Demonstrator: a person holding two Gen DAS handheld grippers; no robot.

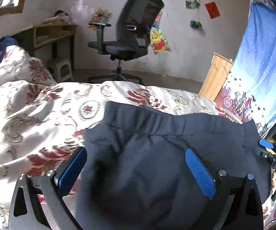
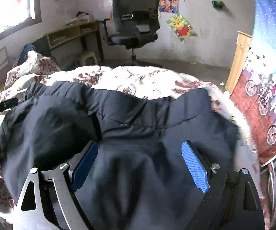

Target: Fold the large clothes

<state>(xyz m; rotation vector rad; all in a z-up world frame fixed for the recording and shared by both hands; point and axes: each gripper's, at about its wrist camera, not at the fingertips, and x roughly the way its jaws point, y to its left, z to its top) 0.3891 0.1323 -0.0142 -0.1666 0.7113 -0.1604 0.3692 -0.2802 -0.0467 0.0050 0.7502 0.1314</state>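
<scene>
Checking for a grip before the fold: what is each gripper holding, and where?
Nothing. Both the left gripper and right gripper stand open over the dark garment.

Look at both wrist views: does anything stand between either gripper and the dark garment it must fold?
Nothing visible does. The dark navy garment lies on the floral bedspread, directly between the spread fingers of the left gripper and of the right gripper, with no other item in between.

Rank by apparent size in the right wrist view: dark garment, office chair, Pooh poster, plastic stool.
1. dark garment, though nearness to the camera inflates it
2. office chair
3. Pooh poster
4. plastic stool, close to the poster, so that order is unsure
</scene>
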